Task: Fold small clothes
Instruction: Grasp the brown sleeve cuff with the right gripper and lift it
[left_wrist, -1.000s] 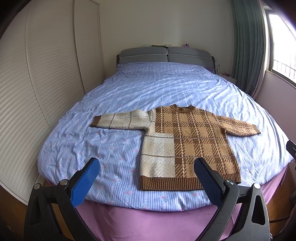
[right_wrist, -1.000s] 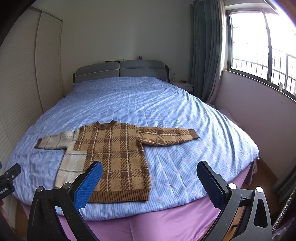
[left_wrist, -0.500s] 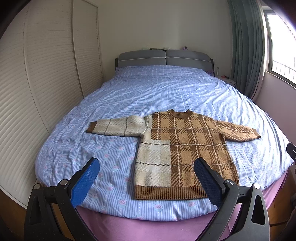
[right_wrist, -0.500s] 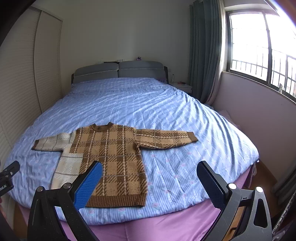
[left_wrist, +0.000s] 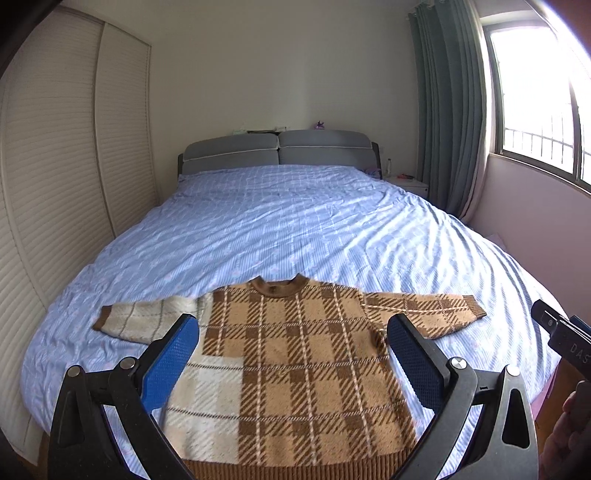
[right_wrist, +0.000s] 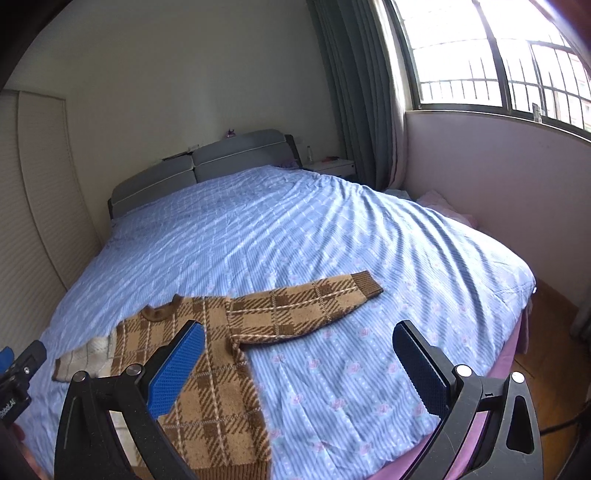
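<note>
Honestly, that plaid knit sweater (left_wrist: 295, 354) lying flat on the bed (left_wrist: 295, 229) looks soft and floppy, so with both left tongs (left_wrist: 291, 354) and right tongs (right_wrist: 297, 360) wide open and empty, I'd pinch a sleeve cuff.

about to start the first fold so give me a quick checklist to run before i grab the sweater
1. Plaid sweater lies flat, front up, on the bed: ok.
2. Both sleeves spread out to the sides, cream sleeve and brown sleeve: ok.
3. Left gripper jaws open and empty: ok.
4. Right gripper jaws open and empty: ok.
5. Neither gripper touching the sweater yet: cannot tell, since the fisheye views do not show their height above it.
6. Hem fully on the bed: cannot tell, as the bottom edge is partly hidden behind the gripper frames.
</note>
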